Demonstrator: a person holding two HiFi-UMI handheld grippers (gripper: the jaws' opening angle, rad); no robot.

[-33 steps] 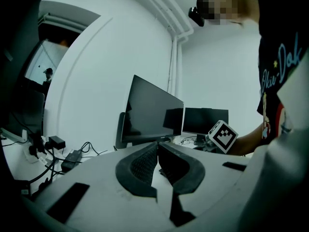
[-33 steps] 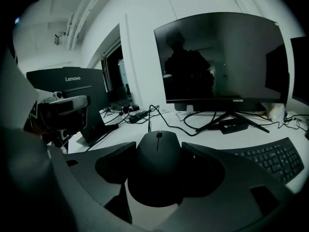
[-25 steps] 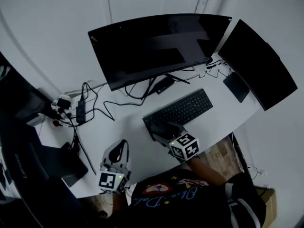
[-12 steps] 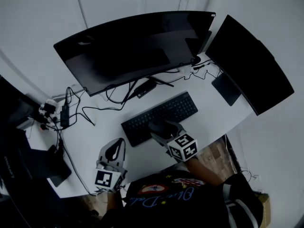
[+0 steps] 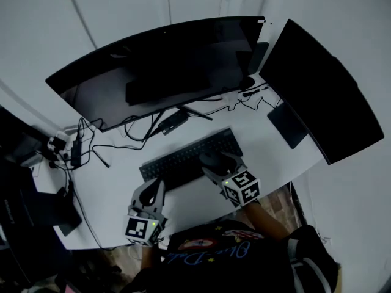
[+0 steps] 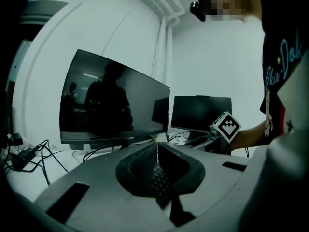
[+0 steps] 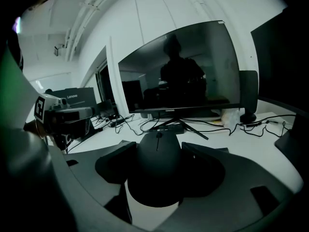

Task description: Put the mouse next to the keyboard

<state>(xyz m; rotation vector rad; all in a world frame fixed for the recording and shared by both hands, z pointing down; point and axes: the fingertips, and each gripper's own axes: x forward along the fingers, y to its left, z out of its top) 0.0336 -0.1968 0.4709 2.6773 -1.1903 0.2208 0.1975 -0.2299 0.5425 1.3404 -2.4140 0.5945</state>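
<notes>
- Right gripper [image 7: 159, 151] clamps the mouse [image 7: 158, 173] over the keyboard's [image 5: 177, 163] right end (seemingly not set down yet).
- Left gripper [image 6: 157, 151]: 2 jaws pressed together, empty.
- Unfinished: placement, release.

1. This is an office workstation: a wide curved monitor [image 5: 159, 66] stands on a white counter [image 5: 256, 133] against plain white walls [image 5: 55, 29].
2. To the right of the curved monitor stands a second dark monitor [image 5: 317, 90], and in front of it lies a black keyboard [image 5: 183, 160].
3. Below the curved monitor and to its left, loose cables [image 5: 131, 130] run to plug adapters [image 5: 61, 144].
</notes>
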